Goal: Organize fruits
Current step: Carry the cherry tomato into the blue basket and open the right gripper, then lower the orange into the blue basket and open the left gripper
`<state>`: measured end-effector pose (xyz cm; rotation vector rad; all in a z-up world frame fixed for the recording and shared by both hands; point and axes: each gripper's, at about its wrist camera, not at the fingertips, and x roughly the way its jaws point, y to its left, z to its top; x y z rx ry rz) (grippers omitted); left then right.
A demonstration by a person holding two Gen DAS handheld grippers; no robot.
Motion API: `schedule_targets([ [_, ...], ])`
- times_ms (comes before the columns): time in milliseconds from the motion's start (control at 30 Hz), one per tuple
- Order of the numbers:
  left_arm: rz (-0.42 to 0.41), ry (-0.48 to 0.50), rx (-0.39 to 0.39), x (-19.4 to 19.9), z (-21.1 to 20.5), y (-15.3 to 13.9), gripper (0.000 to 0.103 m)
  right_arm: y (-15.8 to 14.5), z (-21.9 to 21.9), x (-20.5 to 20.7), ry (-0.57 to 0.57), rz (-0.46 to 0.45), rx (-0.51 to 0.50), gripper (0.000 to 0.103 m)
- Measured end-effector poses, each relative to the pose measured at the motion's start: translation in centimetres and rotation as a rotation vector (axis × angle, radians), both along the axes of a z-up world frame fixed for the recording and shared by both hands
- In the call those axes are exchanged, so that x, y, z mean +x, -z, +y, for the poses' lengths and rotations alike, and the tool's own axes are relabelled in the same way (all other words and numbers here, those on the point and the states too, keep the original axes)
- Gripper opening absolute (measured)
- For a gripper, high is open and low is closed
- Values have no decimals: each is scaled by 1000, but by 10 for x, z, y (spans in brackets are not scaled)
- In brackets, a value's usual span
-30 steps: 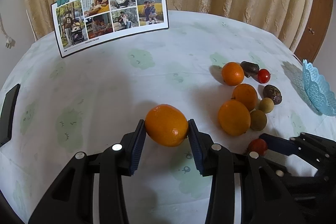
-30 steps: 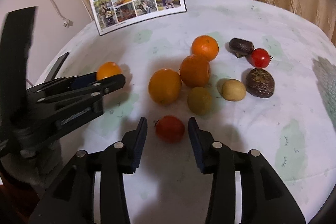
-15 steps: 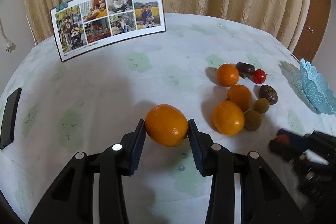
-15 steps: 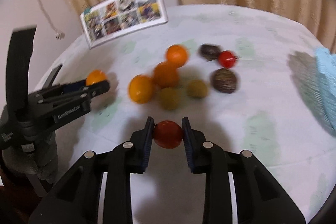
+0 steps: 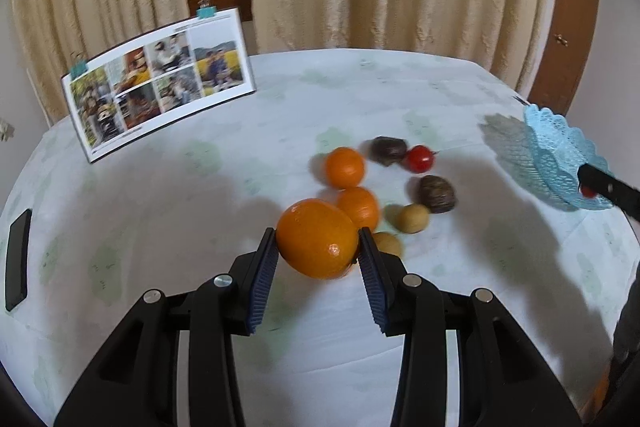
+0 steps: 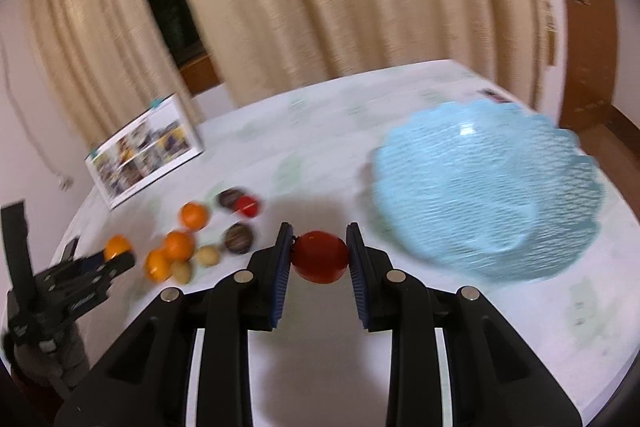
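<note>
My left gripper (image 5: pixel 318 247) is shut on a large orange (image 5: pixel 317 243), held above the table in front of the fruit pile. My right gripper (image 6: pixel 319 255) is shut on a red tomato (image 6: pixel 319 256), lifted just left of the light blue lacy bowl (image 6: pixel 488 195). In the left wrist view the right gripper's tip (image 5: pixel 592 187) with the tomato shows against that bowl (image 5: pixel 556 155). On the cloth lie two oranges (image 5: pixel 345 167), a second tomato (image 5: pixel 418 159), two dark fruits (image 5: pixel 437 188) and two small brown fruits (image 5: pixel 413 218). The right wrist view is blurred.
A photo card (image 5: pixel 160 83) held by clips stands at the back left of the round table (image 5: pixel 200 207). A dark phone (image 5: pixel 18 265) lies at the left edge. Beige curtains hang behind, with a wooden door (image 5: pixel 576 7) at the right.
The right gripper closed on the tomato, lifted it and swung right toward the blue bowl. The left gripper moved right with its orange, now in front of the pile.
</note>
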<state>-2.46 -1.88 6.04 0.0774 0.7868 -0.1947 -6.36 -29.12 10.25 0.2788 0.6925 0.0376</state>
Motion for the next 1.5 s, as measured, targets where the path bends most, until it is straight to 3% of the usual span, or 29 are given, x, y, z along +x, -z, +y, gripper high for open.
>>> schedule_targets([
  [367, 19, 64, 28, 6, -52, -2, 41, 14, -94, 0, 202, -9, 14, 29],
  [433, 19, 79, 33, 7, -63, -3, 41, 16, -103, -3, 232, -15, 16, 37],
  [500, 19, 99, 33, 8, -75, -5, 41, 18, -113, -7, 261, -34, 36, 65],
  [533, 19, 110, 33, 9, -81, -6, 41, 18, -119, -12, 285, -54, 45, 67],
  [733, 12, 191, 24, 13, -123, -12, 41, 21, -131, -31, 419, -128, -33, 67],
  [933, -2, 287, 24, 19, -178, -14, 41, 20, -137, -45, 482, -187, -45, 69],
  [1000, -8, 319, 19, 22, -198, -14, 41, 21, -138, -47, 498, -194, -31, 73],
  [1200, -12, 407, 1, 28, -249, -14, 41, 23, -138, -47, 522, -195, -20, 73],
  [1500, -23, 473, -2, 31, -288, -10, 44, 25, -140, -46, 537, -190, -5, 75],
])
